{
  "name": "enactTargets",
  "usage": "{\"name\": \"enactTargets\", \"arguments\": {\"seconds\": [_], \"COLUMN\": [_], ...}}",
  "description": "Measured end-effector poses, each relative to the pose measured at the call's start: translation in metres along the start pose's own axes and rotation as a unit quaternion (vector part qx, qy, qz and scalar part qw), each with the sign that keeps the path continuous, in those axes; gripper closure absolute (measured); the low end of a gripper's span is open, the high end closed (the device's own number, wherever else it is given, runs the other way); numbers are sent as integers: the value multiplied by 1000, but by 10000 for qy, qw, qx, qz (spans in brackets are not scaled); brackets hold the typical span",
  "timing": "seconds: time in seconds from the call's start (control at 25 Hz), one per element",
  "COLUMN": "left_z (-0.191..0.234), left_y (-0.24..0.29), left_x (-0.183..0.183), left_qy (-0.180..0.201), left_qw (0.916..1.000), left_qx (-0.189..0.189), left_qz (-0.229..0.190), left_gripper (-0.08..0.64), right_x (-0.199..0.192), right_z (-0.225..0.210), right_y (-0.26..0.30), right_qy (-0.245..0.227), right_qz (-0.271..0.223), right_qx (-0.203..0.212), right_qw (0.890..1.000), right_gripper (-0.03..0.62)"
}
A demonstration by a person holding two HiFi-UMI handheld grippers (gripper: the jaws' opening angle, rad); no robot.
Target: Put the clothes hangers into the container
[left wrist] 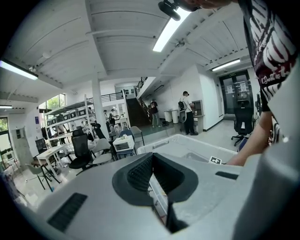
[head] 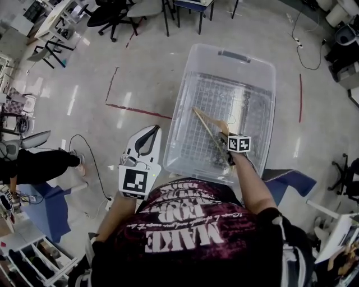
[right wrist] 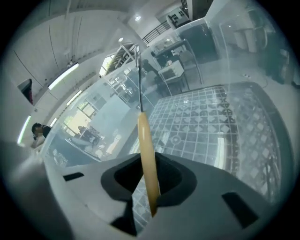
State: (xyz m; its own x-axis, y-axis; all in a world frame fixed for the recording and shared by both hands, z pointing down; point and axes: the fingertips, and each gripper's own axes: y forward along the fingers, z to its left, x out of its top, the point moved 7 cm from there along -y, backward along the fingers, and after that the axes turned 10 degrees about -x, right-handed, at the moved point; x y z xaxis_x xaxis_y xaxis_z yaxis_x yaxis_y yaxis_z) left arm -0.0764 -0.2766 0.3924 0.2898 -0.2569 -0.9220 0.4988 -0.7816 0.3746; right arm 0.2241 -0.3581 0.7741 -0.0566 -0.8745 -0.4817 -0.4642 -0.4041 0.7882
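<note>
**Item:** clothes hanger, pale wood with a thin metal hook.

**Location:** inside the walls of the container, low over its grid-patterned bottom. Slanted from near the middle toward the near right corner. Contact with the bottom not determinable.

**Holder:** right gripper, reached down past the near rim. Clamped on the hanger's wooden arm, the wood pinched in the narrow gap between the jaws. Hook end pointing away along them.

**Second tool:** left gripper, outside the container and just beside its near left wall. Jaws drawn together, nothing between them.

**Container:** clear plastic tub, lidless, standing on the pale floor. Other contents hard to tell against the grid pattern.

**Surroundings:** red tape line on the floor to the left. Office chairs well beyond.

**Step in hand, as judged:** setting the hanger down in the tub.

**Handling notes:**
- Lower to full rest on the bottom before letting go, to avoid a drop and a bounce.
- Keep the hook clear of the side walls.
- Lay the wood flat rather than propped on one end.
- Part the jaws fully, then withdraw straight back along their own line, without dragging the wood.
- Keep the idle left gripper off the rim.
</note>
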Motion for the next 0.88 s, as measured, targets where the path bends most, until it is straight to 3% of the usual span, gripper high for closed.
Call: {"name": "enactTargets", "arguments": {"seconds": [0.08, 0.16, 0.32, 0.44, 0.56, 0.6, 0.68, 0.72, 0.88], "left_z": [-3, -6, -7, -4, -3, -3, -2, 0, 3], "left_y": [-1, -3, -13, -18, -26, -29, -37, -40, -50], "left_x": [0, -1, -6, -7, -6, -6, -8, -8, -10], "left_qy": [-7, 18, 93, 157, 190, 181, 61, -31, -141], "left_qw": [10000, 10000, 9998, 9996, 9990, 9988, 9982, 9977, 9960], "left_qx": [-15, -52, -157, -236, -327, -360, -428, -455, -544], "left_qz": [36, 50, 24, -82, -230, -281, -415, -492, -700], "left_gripper": [554, 554, 554, 554, 554, 554, 554, 554, 554], "right_x": [-6, -10, 3, 15, 23, 26, 35, 40, 53], "right_z": [-11, -18, -22, -24, -18, -14, 1, 10, 54], "right_y": [5, 5, -13, -36, -67, -80, -108, -123, -181], "right_qy": [-234, -435, -344, -278, -366, -367, -358, -402, -1059], "right_qz": [212, 373, 451, 461, 292, 93, -593, -1017, -2207], "right_qx": [-538, -1014, -1361, -1640, -1847, -1854, -1743, -1634, -1350], "right_qw": [9981, 9932, 9891, 9850, 9817, 9819, 9823, 9805, 9601], "right_gripper": [510, 405, 256, 232, 264, 313, 545, 586, 589]}}
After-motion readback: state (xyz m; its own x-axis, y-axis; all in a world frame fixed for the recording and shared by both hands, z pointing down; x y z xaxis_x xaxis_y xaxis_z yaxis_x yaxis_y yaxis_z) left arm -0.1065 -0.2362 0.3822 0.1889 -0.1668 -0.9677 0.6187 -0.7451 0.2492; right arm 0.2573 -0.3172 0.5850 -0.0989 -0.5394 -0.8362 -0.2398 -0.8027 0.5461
